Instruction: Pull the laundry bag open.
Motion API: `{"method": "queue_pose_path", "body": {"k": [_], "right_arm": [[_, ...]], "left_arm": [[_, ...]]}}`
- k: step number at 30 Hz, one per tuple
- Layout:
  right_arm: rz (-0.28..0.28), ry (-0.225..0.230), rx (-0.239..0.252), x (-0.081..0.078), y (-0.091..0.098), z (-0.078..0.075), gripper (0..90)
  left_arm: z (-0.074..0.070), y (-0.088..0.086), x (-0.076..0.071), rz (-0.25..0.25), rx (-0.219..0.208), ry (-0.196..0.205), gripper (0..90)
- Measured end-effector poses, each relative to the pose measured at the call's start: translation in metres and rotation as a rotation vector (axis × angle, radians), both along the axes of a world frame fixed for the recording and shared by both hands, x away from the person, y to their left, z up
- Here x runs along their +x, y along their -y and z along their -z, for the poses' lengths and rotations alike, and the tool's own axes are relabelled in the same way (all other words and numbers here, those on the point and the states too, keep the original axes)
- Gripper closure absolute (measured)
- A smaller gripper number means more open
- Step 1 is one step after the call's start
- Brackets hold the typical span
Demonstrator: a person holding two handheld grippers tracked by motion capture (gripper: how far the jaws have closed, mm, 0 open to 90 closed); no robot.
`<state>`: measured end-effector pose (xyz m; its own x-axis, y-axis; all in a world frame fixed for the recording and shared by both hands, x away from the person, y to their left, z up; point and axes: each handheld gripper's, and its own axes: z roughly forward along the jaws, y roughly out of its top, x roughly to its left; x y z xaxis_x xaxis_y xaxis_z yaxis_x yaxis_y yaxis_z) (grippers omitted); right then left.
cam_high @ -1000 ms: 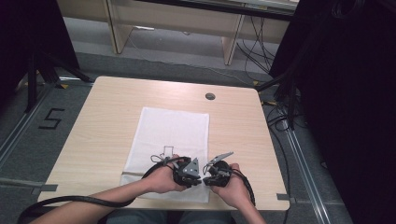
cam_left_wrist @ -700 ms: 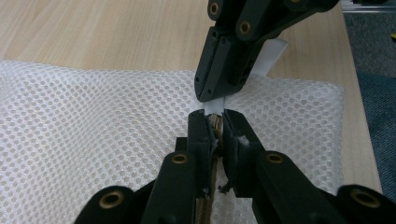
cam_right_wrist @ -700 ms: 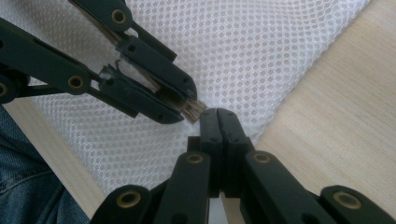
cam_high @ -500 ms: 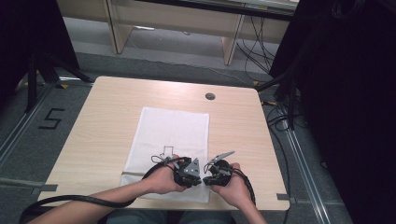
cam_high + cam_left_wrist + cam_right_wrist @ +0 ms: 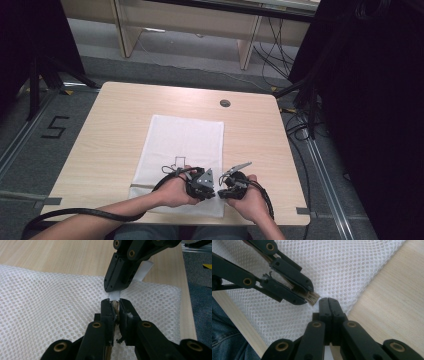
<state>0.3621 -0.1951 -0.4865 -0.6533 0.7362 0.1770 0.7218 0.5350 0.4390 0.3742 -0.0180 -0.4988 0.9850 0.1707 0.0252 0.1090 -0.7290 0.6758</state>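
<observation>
A white mesh bag (image 5: 185, 140) lies flat on the wooden table (image 5: 110, 130). Both grippers meet tip to tip at its near right corner. My left gripper (image 5: 212, 191) is shut on a small tan piece (image 5: 115, 305) at the bag's edge (image 5: 50, 305). My right gripper (image 5: 223, 192) comes in from the other side (image 5: 113, 288), and its jaws are shut on a white strip (image 5: 143, 271) that sticks out behind them. In the right gripper view its own jaws (image 5: 328, 301) are pressed together beside the left gripper (image 5: 308, 296) and the tan piece (image 5: 313, 298).
A round cable hole (image 5: 225, 103) sits near the table's far edge. The grippers work just inside the near edge, with the person's jeans (image 5: 224, 340) below it. A floor mark "5" (image 5: 54, 127) lies to the left, and cables (image 5: 295, 125) run along the right.
</observation>
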Motion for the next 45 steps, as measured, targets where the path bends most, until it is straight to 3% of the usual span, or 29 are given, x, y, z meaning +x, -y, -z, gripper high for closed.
{"method": "queue_pose_path", "body": {"k": [7,9,12,14,16,17,22,26,27,34,38,40,42,45], "right_arm": [[-0.011,0.008,-0.020,0.0004,-0.0018,-0.0007,90.0],[0.018,-0.016,-0.027,-0.0016,-0.0025,-0.0018,90.0],[0.015,-0.015,-0.029,-0.0016,-0.0026,-0.0020,90.0],[-0.011,0.010,-0.025,-0.0003,-0.0028,-0.0007,90.0],[-0.002,0.002,-0.032,-0.0010,-0.0035,-0.0013,90.0],[-0.028,0.011,-0.032,0.0005,-0.0035,-0.0008,90.0],[-0.003,-0.003,-0.021,-0.0006,-0.0036,-0.0010,90.0],[-0.022,0.013,-0.029,0.0007,-0.0030,-0.0006,90.0],[-0.008,0.009,-0.032,-0.0003,-0.0035,-0.0009,90.0],[-0.008,-0.002,-0.021,0.0010,-0.0021,-0.0007,90.0],[-0.019,0.007,-0.017,0.0013,-0.0016,-0.0004,90.0],[0.010,-0.018,-0.029,-0.0003,-0.0025,-0.0018,90.0],[-0.016,-0.003,-0.017,0.0013,-0.0015,-0.0006,90.0],[0.008,-0.017,-0.032,-0.0006,-0.0029,-0.0020,90.0]], "left_arm": [[-0.0011,0.0006,-0.0001,-0.001,0.004,-0.005,82.0],[-0.0021,0.0006,0.0004,0.009,0.008,0.003,82.0],[-0.0029,0.0007,-0.0003,0.007,0.009,0.010,82.0],[-0.0036,0.0008,-0.0008,0.006,0.009,0.000,82.0],[-0.0042,0.0013,-0.0010,0.008,0.011,0.001,82.0],[-0.0054,0.0013,-0.0007,0.017,0.022,0.016,82.0],[-0.0042,-0.0027,-0.0002,-0.004,-0.004,-0.018,82.0],[-0.0052,-0.0021,-0.0001,0.001,-0.002,-0.010,82.0],[-0.0061,-0.0023,-0.0001,0.007,-0.001,0.004,82.0],[-0.0064,-0.0023,0.0005,0.017,-0.003,0.008,81.9],[-0.0050,-0.0028,-0.0006,-0.018,-0.011,-0.023,81.9],[-0.0062,-0.0028,-0.0010,-0.002,0.002,-0.001,82.0],[-0.0074,-0.0041,-0.0011,-0.010,0.004,-0.017,82.0],[-0.0094,-0.0057,-0.0009,-0.012,0.004,-0.020,81.9]]}}
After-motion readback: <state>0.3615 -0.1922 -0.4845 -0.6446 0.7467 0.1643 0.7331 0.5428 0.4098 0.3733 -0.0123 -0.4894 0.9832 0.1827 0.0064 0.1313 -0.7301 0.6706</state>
